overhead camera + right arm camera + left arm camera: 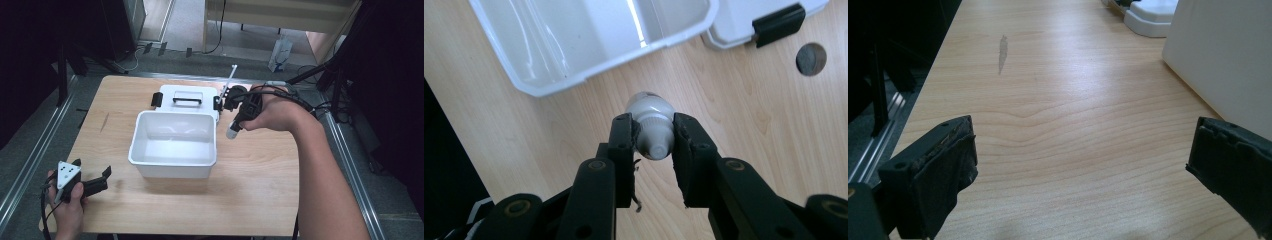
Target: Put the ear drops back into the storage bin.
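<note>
- Black jaws of the right gripper (653,142) rise nearest the lens in the right gripper view, closed narrow on a small white bottle (652,125); the pads press its ribbed cap from both sides, and the rounded body points away towards the counter below.
- Counter (250,200): pale wood with rounded corners, carrying everything; a short grey mark (1003,52) shows on it in the left gripper view, and a round dark hole (811,58) in the right gripper view.
- Bin (172,162): a white, open, rectangular tub near the middle of the counter, nothing visible inside it.
- Lid (165,95): white, lying flat just behind the bin and touching or nearly touching its far rim; it has a black handle (187,100) on top and black latches (157,99) at its ends.
- Right gripper in the high view (235,117): held by a hand above the counter, just beside the bin's far right corner, tipped downward; the bottle (232,132) hangs from it, clear of the wood and outside the bin.
- Left gripper (102,179): resting low at the near left corner of the counter, well apart from the bottle; its jaws stand wide with nothing between them, bare wood showing in the gap and the bin's wall (1228,60) just to one side.
- Grey three-cornered plate (67,173) sits on top of the left gripper.
</note>
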